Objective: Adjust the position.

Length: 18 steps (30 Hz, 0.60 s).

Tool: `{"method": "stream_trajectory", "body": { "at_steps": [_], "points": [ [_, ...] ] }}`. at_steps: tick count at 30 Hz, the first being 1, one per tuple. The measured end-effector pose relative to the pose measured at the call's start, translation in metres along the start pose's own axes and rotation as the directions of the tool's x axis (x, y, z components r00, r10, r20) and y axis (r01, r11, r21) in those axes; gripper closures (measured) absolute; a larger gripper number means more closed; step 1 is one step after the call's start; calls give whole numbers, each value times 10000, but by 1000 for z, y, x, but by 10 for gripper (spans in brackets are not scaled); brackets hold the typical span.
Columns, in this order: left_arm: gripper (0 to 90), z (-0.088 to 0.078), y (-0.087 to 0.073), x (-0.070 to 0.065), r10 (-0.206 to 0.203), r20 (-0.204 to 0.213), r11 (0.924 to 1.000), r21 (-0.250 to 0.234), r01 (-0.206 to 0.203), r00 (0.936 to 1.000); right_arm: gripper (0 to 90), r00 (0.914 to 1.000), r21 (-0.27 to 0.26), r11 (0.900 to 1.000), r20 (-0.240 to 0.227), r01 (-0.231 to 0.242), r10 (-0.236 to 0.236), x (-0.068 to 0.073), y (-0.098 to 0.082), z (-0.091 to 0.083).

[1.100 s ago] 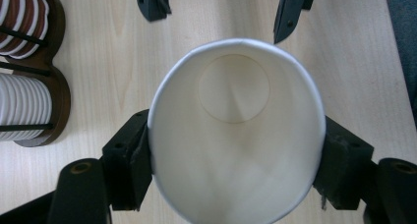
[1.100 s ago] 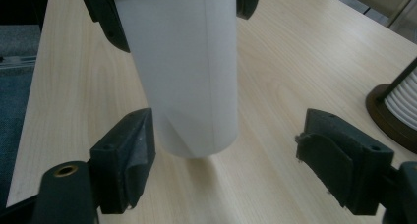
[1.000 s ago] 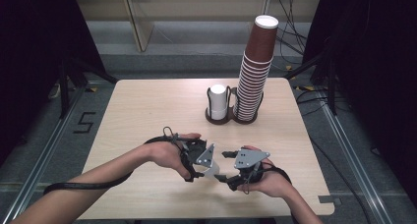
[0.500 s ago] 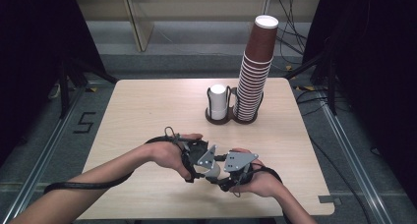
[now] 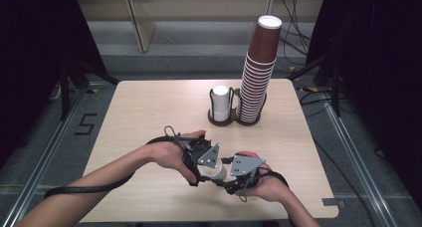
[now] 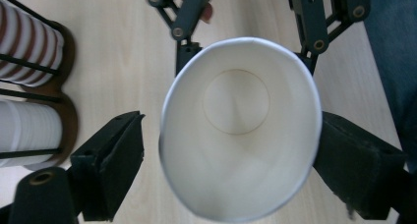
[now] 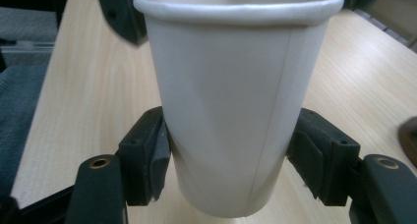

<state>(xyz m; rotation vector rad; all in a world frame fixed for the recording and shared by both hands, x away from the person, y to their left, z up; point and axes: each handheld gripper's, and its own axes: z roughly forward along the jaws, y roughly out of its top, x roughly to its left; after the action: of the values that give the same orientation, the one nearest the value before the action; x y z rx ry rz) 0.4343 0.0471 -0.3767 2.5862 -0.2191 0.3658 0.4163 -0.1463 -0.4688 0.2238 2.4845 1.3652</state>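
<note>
A white paper cup (image 5: 217, 172) hangs over the table's near edge between both grippers. In the right gripper view my right gripper (image 7: 228, 155) is shut on the cup (image 7: 231, 101), its pads pressing on both sides of the lower wall. In the left gripper view I look down into the cup (image 6: 241, 135), whose rim is squeezed oval. My left gripper (image 6: 231, 150) has just been opening: one jaw stands clear of the rim and the other lies against it. In the high view the left gripper (image 5: 208, 168) and the right gripper (image 5: 228, 179) meet at the cup.
A dark two-slot cup holder (image 5: 234, 120) stands at the table's (image 5: 149, 107) far right. It holds a tall stack of brown cups (image 5: 260, 72) and a short stack of white cups (image 5: 220, 100). Cables trail from both hands.
My right gripper has moved left up to the left gripper and closed on the cup. The left jaws have spread away from the cup's rim.
</note>
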Motion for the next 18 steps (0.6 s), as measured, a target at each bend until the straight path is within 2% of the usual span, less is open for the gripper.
{"method": "stream_trajectory", "body": {
  "at_steps": [2, 4, 6, 8, 9, 10, 12, 13, 15, 16, 17, 18],
  "points": [
    [132, -5, -2, 0, -112, -361, 9996, -261, 102, 9993, 352, 9994, 25, 9998, 294, -207, 206, -2, -3, -4],
    [118, -8, -5, -2, -405, -597, 9971, -670, 365, 9974, 350, 9972, -64, 9995, 675, -322, 325, -6, -7, -8],
    [113, -9, -10, -5, -742, -713, 9921, -1066, 664, 9947, 349, 9923, -237, 9972, 1004, -707, 728, -8, -12, -13],
    [117, -7, -16, -9, -859, -851, 9898, -1205, 754, 9927, 348, 9866, -467, 9958, 1392, -790, 848, -13, -15, -18],
    [121, -6, -18, -10, -950, -897, 9884, -1269, 833, 9914, 346, 9828, -478, 9937, 1502, -1016, 1077, -14, -17, -21],
    [127, -6, -21, -11, -1063, -881, 9867, -1324, 941, 9904, 345, 9810, -615, 9925, 1574, -1052, 1137, -15, -19, -23],
    [128, -3, -25, -13, -1328, -995, 9804, -1595, 1159, 9861, 345, 9737, -682, 9866, 1645, -1480, 1574, -14, -21, -27],
    [128, -3, -26, -14, -1487, -1050, 9764, -1730, 1292, 9833, 345, 9731, -828, 9883, 1817, -1281, 1414, -17, -22, -28],
    [130, -1, -30, -16, -1830, -1134, 9654, -2086, 1567, 9765, 345, 9679, -899, 9851, 1925, -1463, 1613, -18, -24, -32],
    [131, 0, -32, -17, -2015, -1248, 9599, -2224, 1705, 9715, 344, 9621, -1044, 9813, 2046, -1619, 1805, -18, -25, -33],
    [131, 0, -34, -18, -2245, -1300, 9523, -2393, 1892, 9658, 344, 9592, -1097, 9816, 2205, -1561, 1772, -19, -26, -35],
    [131, 0, -36, -19, -2375, -1352, 9480, -2484, 1991, 9619, 344, 9554, -1213, 9792, 2284, -1629, 1872, -21, -27, -37]
  ]
}}
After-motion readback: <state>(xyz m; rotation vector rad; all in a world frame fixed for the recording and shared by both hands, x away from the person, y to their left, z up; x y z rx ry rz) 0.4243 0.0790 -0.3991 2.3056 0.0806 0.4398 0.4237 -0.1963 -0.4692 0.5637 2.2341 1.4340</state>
